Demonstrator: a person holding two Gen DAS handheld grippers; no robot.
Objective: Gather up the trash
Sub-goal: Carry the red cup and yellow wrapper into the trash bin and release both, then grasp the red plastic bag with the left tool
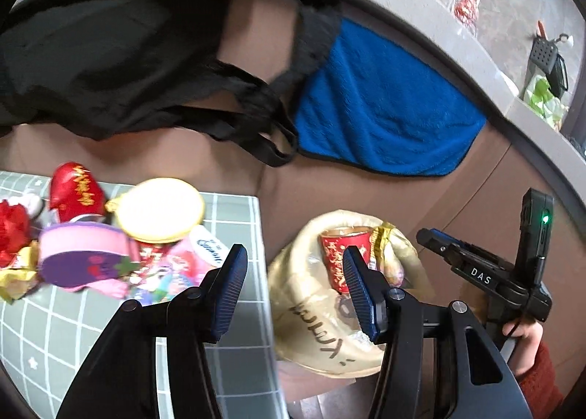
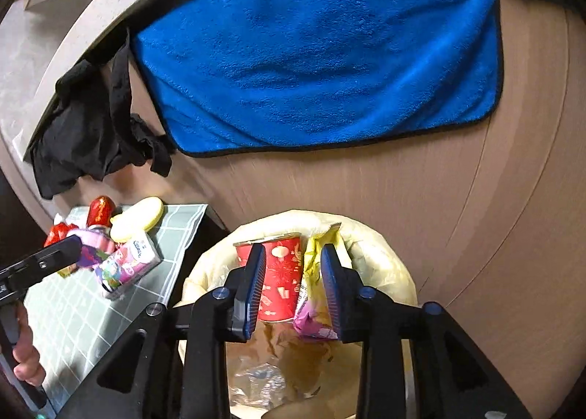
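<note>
Your right gripper [image 2: 293, 283] hangs over bin liner [image 2: 384, 258], jaws apart, empty. Red paper cup [image 2: 282, 272] and yellow wrapper [image 2: 318, 254] lie inside. Your left gripper [image 1: 293, 283] gapes at table edge [image 1: 252, 221], beside remaining trash pile [image 1: 121, 247].

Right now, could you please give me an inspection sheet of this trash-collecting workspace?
Surface: grid-patterned mat on a low table.
Job's things: bin with yellowish liner beside the table, holding a red paper cup and yellow wrapper.
Clutter: pile on the mat, including a pale round lid, pink-purple box and red packets.
Grippers: left gripper open, empty; right gripper open above the bin.
Cables: nothing seen.
Surroundings: blue towel and black bag hanging on a brown panel.
</note>
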